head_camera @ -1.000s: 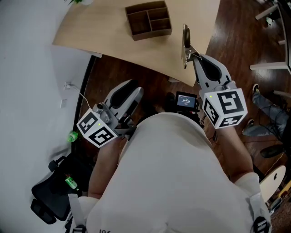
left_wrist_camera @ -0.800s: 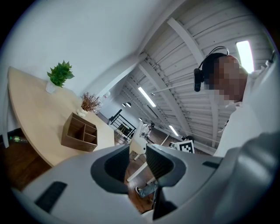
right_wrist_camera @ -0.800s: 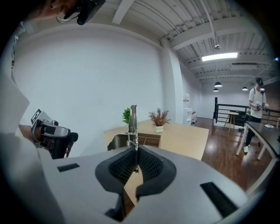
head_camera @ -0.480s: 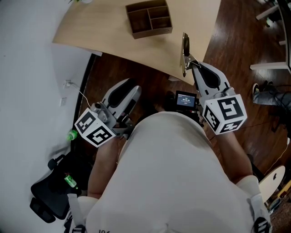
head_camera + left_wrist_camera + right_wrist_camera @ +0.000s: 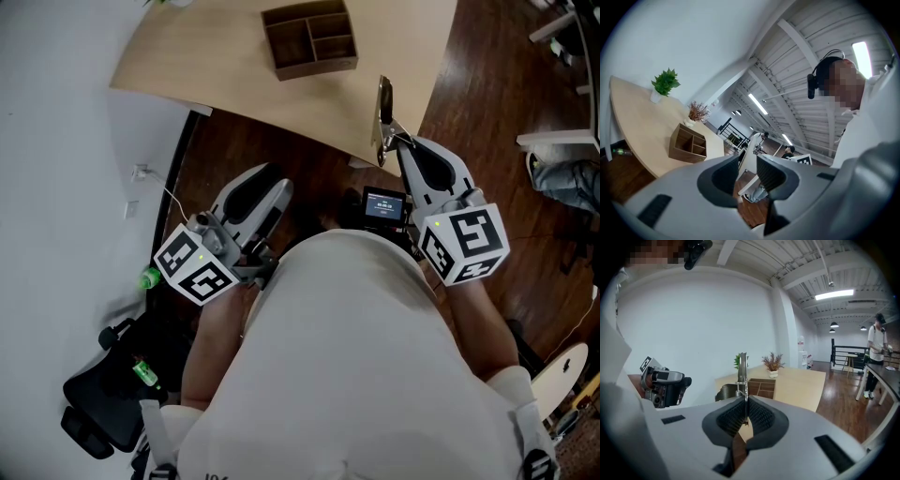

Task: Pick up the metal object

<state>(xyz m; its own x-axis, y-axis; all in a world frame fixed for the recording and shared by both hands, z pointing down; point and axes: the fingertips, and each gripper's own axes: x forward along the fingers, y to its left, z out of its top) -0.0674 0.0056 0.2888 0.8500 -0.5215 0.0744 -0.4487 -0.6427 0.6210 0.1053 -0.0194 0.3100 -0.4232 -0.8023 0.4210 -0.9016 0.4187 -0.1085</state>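
The metal object (image 5: 382,105), a slim shiny utensil, stands upright out of my right gripper (image 5: 394,141), which is shut on its lower end, above the near edge of the light wooden table (image 5: 206,56). In the right gripper view the metal object (image 5: 742,373) rises straight from between the ribbed pads (image 5: 757,417), in front of the wooden organizer (image 5: 761,388). My left gripper (image 5: 272,183) hangs low over the dark floor, off the table. In the left gripper view its jaws (image 5: 747,174) stand slightly apart with nothing between them.
A brown wooden organizer (image 5: 309,37) with compartments sits on the table's far part. Two potted plants (image 5: 664,84) stand at the table's end. A small screen device (image 5: 384,204) hangs at my chest. A black chair (image 5: 103,403) is at lower left. Another person's legs (image 5: 567,178) are at right.
My right gripper has drawn slightly nearer to me with the metal object still in it. The left gripper has barely moved.
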